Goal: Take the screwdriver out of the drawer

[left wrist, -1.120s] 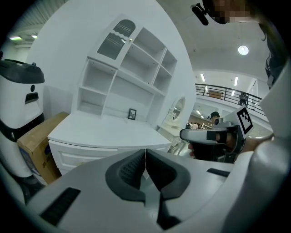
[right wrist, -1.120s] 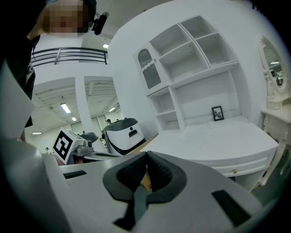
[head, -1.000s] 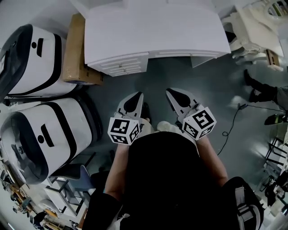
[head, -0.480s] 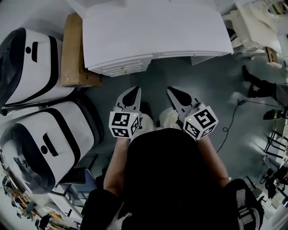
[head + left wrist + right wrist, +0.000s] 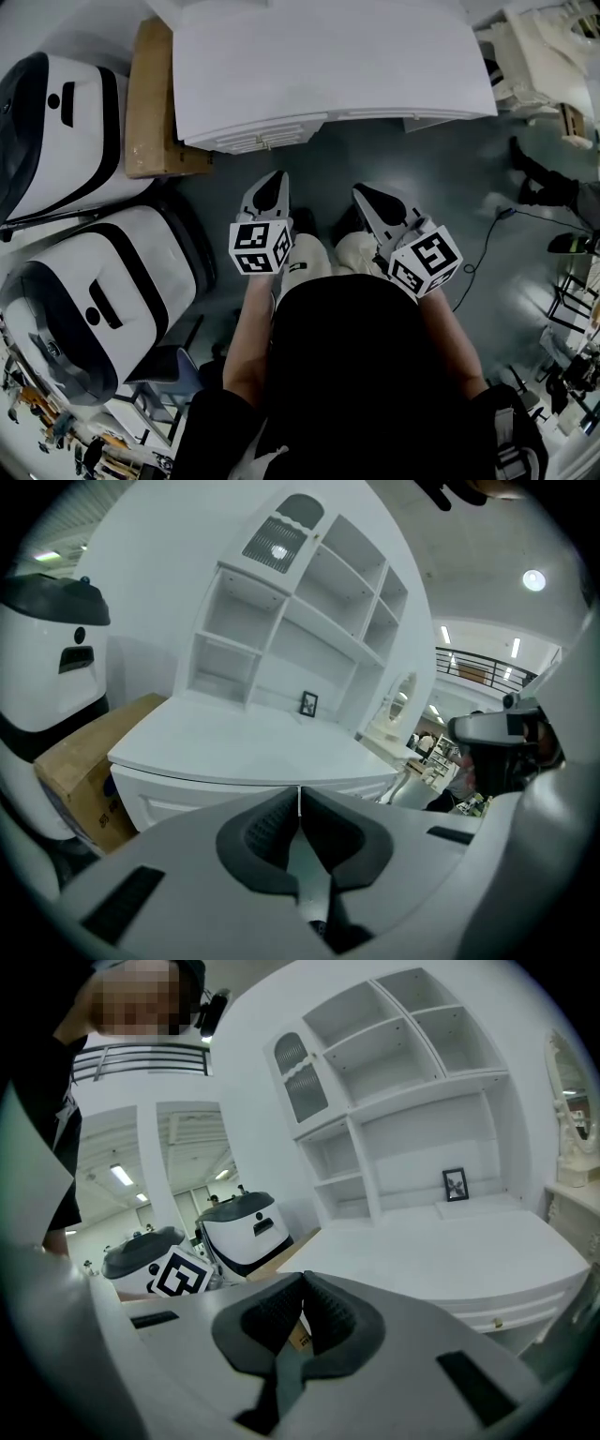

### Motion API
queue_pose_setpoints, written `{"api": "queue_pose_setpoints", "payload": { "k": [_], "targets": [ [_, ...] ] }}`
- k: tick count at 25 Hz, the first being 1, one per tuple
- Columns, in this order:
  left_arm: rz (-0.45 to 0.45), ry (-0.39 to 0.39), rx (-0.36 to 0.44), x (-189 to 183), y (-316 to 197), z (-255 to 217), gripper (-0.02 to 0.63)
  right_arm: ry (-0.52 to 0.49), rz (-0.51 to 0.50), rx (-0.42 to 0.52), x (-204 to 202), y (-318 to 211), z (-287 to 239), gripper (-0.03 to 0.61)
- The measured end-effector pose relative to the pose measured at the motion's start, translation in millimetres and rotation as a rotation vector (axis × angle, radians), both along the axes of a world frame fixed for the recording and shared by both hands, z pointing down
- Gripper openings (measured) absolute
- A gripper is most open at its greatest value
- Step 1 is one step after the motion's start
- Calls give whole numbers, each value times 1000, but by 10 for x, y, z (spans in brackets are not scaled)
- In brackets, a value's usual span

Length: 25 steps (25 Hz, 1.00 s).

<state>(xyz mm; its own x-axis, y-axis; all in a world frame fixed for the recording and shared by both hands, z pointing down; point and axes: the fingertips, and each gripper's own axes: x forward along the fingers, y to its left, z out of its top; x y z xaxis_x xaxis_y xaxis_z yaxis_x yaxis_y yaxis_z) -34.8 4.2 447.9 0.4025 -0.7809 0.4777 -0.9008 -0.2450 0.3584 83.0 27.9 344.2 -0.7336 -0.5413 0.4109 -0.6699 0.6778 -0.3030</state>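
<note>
No screwdriver shows in any view. The white desk (image 5: 328,66) fills the top of the head view, and its drawer fronts (image 5: 262,141) under the left front edge are closed. My left gripper (image 5: 276,178) is shut and empty, its tips a short way before those drawers. In the left gripper view the shut left gripper (image 5: 299,794) points at the desk's drawer front (image 5: 178,803). My right gripper (image 5: 361,191) is also shut and empty, beside the left one and below the desk's middle. The right gripper view shows the right gripper (image 5: 302,1285) before the desk top (image 5: 450,1251).
A cardboard box (image 5: 155,103) stands against the desk's left side. Two large white-and-black machines (image 5: 56,131) (image 5: 103,291) stand to the left. A white shelf unit (image 5: 300,621) with a small picture frame (image 5: 308,704) rises on the desk. White furniture (image 5: 539,56) and a floor cable (image 5: 487,248) are on the right.
My left gripper has moved forward toward the desk's drawers. The right gripper has shifted a little. Both stay shut.
</note>
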Motion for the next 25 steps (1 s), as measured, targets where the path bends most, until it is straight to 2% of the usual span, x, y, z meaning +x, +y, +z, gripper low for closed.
{"api": "queue_pose_setpoints", "payload": {
  "k": [10, 25],
  "targets": [
    [-52, -16, -61, -192, -300, 617, 26, 51, 26, -46, 28, -126, 236, 18],
    [-110, -41, -149, -499, -530, 1376, 28, 62, 4, -120, -205, -157, 598, 18]
  ]
}}
